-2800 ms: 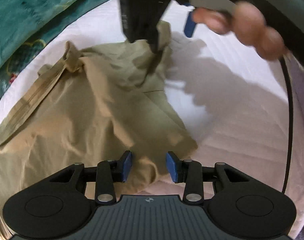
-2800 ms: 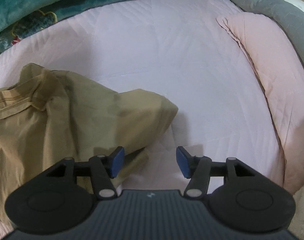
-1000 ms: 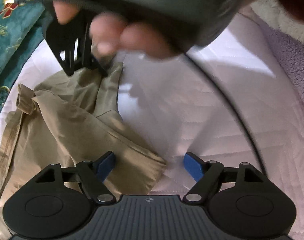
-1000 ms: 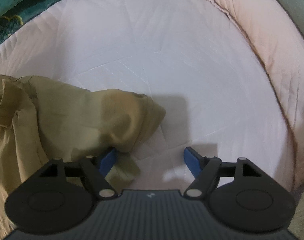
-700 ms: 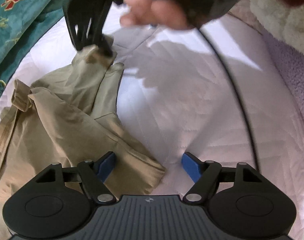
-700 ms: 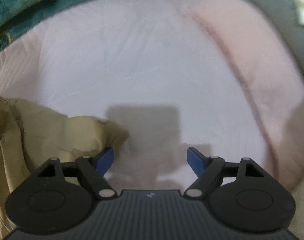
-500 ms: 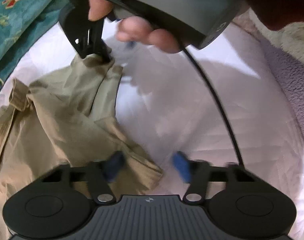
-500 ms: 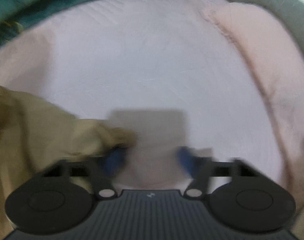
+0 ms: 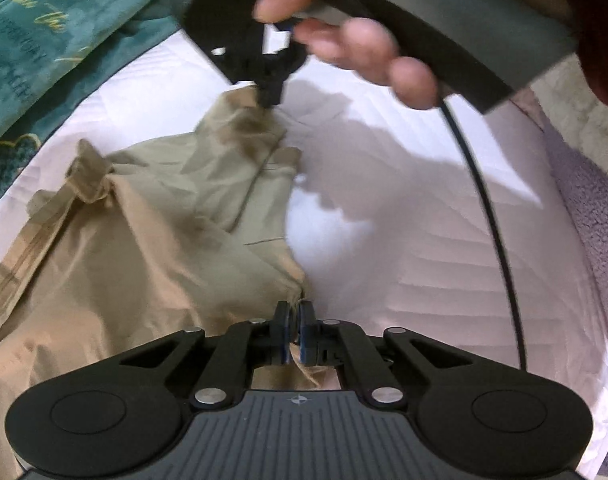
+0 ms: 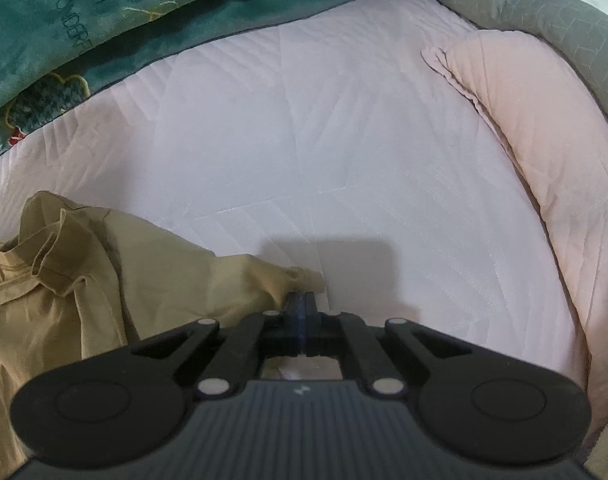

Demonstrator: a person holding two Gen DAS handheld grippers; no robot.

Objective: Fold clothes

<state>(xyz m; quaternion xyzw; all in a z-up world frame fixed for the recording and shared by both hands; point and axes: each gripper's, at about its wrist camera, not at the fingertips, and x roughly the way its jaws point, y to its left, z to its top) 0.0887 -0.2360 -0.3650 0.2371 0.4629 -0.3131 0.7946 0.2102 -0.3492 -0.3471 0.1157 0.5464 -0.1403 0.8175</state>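
Left gripper (image 9: 294, 320) is pinching the near edge of the khaki garment (image 9: 136, 248); right gripper (image 9: 270, 88), ahead of it, is clamping the far corner, lifting it off the white bedsheet (image 9: 404, 220).

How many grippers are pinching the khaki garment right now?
2. The left gripper is shut on the crumpled khaki cotton garment at its near corner; the right gripper is shut on its far corner, lifting it off the white quilted bedsheet.
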